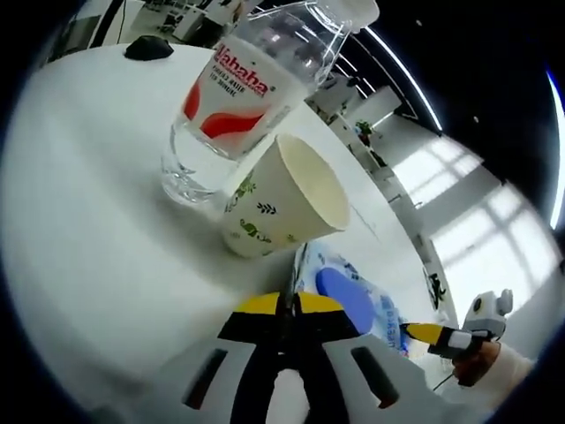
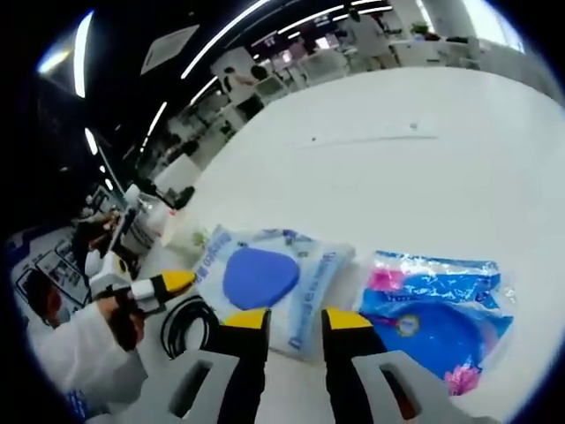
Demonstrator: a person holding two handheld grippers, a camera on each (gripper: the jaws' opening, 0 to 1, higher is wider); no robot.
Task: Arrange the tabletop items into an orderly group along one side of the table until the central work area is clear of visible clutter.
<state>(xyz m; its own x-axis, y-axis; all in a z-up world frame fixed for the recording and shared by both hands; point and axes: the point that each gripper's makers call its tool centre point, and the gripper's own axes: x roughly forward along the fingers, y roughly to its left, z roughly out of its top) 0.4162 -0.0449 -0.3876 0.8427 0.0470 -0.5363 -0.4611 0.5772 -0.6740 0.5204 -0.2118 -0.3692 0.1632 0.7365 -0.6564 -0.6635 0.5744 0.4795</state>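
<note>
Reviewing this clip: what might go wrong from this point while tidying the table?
1. The left gripper appears shut on the tissue pack right beside the paper cup; dragging it may knock the cup over.
2. The cup touches the water bottle, which might topple too.
3. The right gripper, open over the same pack, may tug against the left.

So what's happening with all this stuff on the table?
A person is tidying a white table with two handheld grippers. The left gripper is shut, apparently on the edge of a wipes pack, beside a paper cup and a water bottle. The right gripper hovers open over that pack, near another blue packet.
</note>
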